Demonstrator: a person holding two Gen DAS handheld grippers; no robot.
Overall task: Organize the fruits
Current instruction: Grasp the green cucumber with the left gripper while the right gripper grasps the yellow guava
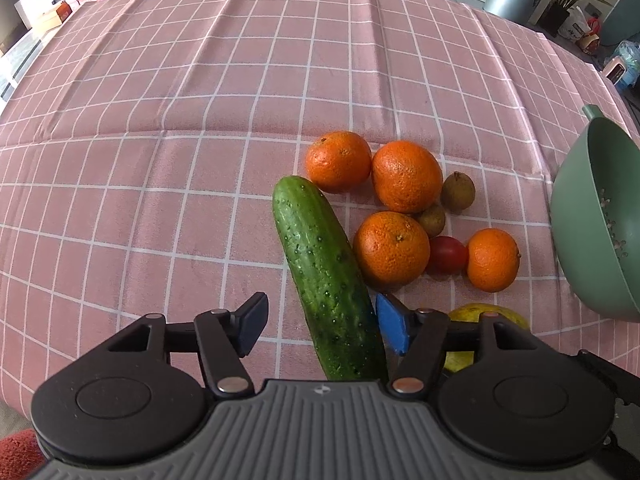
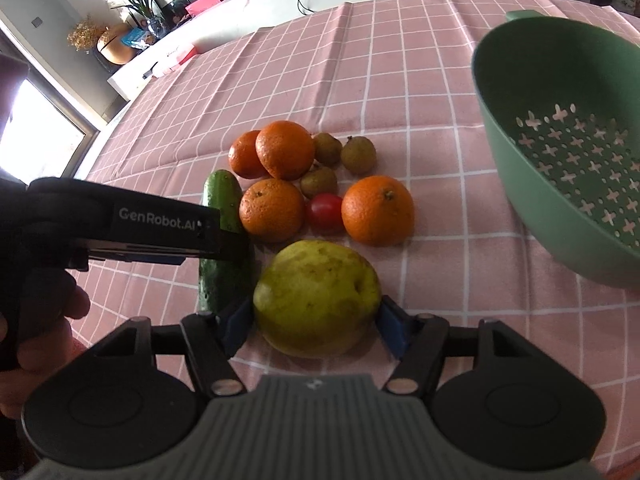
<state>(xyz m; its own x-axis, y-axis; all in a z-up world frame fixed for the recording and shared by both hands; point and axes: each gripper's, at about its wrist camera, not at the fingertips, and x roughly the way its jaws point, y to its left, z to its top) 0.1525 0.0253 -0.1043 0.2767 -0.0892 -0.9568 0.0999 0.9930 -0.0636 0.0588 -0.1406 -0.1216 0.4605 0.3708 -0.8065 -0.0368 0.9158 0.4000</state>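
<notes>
A green cucumber lies on the pink checked cloth, its near end between the fingers of my left gripper. That gripper is open: the blue right pad sits beside the cucumber and the left pad stands well apart from it. My right gripper holds a large yellow-green pear that rests on the cloth, with a blue pad against each side. Several oranges, a small red tomato and three small brownish fruits lie in a cluster just beyond.
A green colander with nothing in it stands to the right of the fruit, tilted on the cloth. The left gripper's black housing and a hand cross the left of the right wrist view, over the cucumber. Shelves, plants and a bin lie beyond the table.
</notes>
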